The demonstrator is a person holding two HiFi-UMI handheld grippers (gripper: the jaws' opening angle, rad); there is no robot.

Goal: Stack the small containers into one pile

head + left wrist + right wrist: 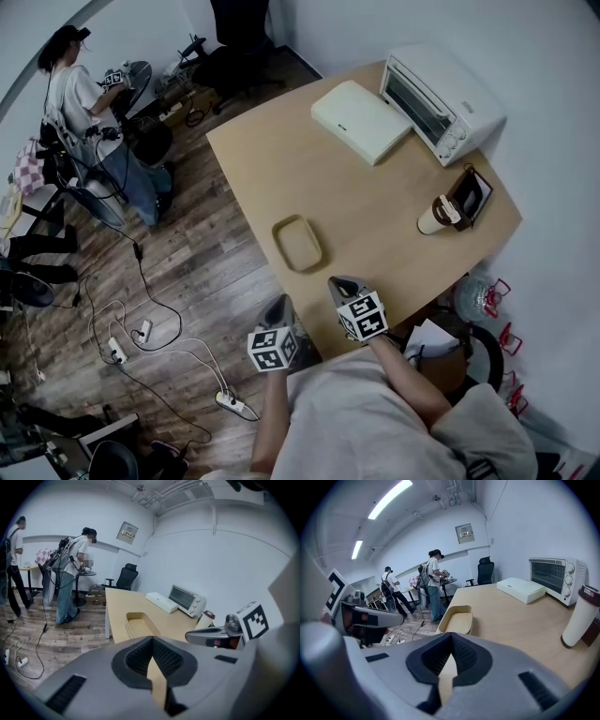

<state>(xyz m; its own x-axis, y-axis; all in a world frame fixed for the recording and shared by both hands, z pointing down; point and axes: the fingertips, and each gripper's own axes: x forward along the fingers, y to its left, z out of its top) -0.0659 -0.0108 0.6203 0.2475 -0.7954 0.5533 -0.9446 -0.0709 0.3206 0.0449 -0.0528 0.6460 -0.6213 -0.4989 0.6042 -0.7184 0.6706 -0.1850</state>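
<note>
Office-lab room: swivel chair (239, 42), wooden desk (375, 211), power strips (231, 403), cables (141, 274) across floor (211, 248).

A light wooden table (375, 216) carries a shallow tan container with rounded corners (297, 243) near its left edge, a flat white box (361, 120) at the far side, a white toaster oven (441, 101) far right, and a white dark-lidded cup (437, 215) just beside a small dark-framed panel (470, 195) at the right edge

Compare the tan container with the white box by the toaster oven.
The tan container is open-topped and hollow; the white box is closed and flat. The container is smaller than the box. The container sits near the front edge of the table; the box lies beside the toaster oven. Both rest flat on the table.
</note>
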